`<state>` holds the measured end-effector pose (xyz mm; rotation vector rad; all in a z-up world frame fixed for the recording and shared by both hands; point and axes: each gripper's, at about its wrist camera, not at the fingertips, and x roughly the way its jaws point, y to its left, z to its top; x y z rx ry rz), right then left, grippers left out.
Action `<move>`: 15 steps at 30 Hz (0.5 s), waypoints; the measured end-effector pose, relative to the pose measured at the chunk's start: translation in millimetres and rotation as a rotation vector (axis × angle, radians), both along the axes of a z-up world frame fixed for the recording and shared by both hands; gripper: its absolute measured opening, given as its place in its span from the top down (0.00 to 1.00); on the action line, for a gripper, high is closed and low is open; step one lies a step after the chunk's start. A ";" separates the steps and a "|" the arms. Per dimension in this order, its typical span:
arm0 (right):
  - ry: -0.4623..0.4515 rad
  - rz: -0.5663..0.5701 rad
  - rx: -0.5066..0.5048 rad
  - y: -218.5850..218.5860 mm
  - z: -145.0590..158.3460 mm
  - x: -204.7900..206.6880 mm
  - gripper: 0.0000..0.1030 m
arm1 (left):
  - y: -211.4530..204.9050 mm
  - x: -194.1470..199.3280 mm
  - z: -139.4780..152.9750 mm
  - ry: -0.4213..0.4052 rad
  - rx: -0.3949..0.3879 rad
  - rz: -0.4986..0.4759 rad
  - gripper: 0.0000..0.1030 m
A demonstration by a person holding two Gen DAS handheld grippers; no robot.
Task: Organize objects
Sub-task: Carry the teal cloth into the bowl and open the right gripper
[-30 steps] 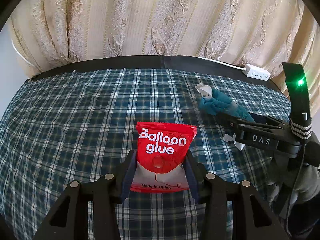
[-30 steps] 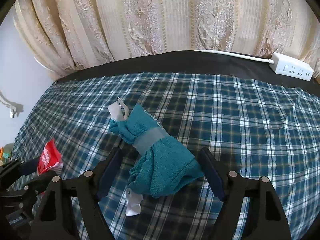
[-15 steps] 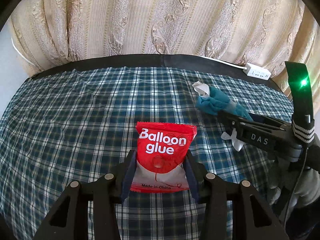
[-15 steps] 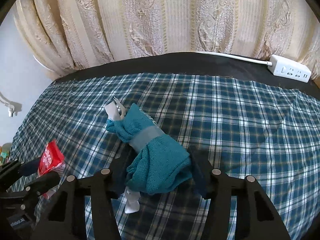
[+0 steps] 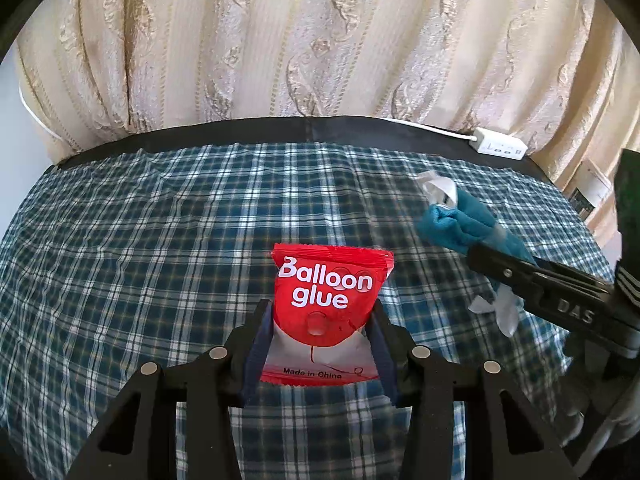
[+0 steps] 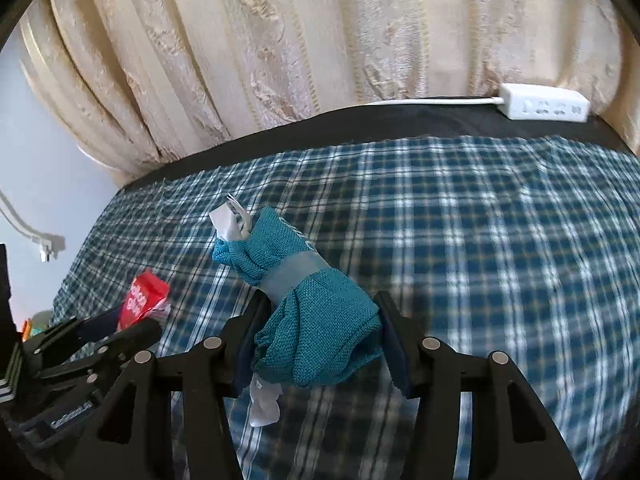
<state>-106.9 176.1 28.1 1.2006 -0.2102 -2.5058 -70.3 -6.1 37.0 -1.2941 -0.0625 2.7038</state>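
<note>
glue packet [image 5: 330,312] and teal cloth bundle [image 6: 316,328] each pinched between fingers.

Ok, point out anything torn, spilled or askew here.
Nothing looks damaged or spilled. The left gripper holds the red Balloon glue packet upright and intact, and the right gripper holds the banded teal cloth bundle, white tags dangling. The plaid tablecloth is slightly wrinkled.

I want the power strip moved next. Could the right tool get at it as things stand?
Probably not yet: the right tool is shut on the teal cloth bundle. The path over the plaid cloth to the power strip looks free.
</note>
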 end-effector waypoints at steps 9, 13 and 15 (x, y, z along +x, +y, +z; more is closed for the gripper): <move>0.026 -0.098 -0.058 36.0 17.0 45.3 0.47 | 19.9 12.4 5.0 0.018 -0.001 -0.065 0.52; 0.056 -0.159 -0.077 57.6 27.4 69.1 0.47 | 27.9 17.3 6.1 0.025 -0.007 -0.093 0.52; 0.076 -0.187 -0.080 68.7 33.6 81.7 0.47 | 32.9 19.6 6.5 0.029 -0.012 -0.108 0.52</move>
